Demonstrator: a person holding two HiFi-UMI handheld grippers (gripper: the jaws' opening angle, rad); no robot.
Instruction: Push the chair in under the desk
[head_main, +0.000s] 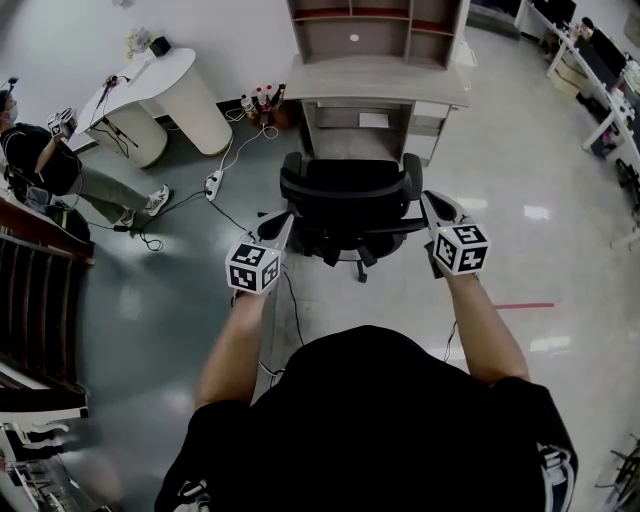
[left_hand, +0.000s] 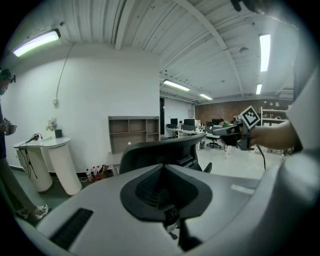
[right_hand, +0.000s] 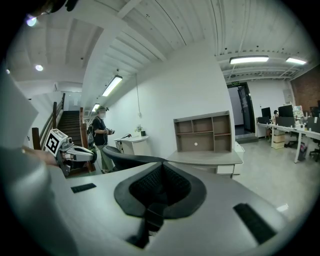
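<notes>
Chair (head_main: 350, 195) sits just in front of the desk (head_main: 375, 82), its back twd the person, not under it yet. L gripper (head_main: 287, 218) is by the left side of the chair back, R gripper (head_main: 428, 200) by the right side. Can't tell if the tips touch it. Both have jaws pressed together w/ nothing btwn them. Looks like the push step. Next: tips on the chair back & push straight at the desk, same on both sides so the chair doesn't turn.
</notes>
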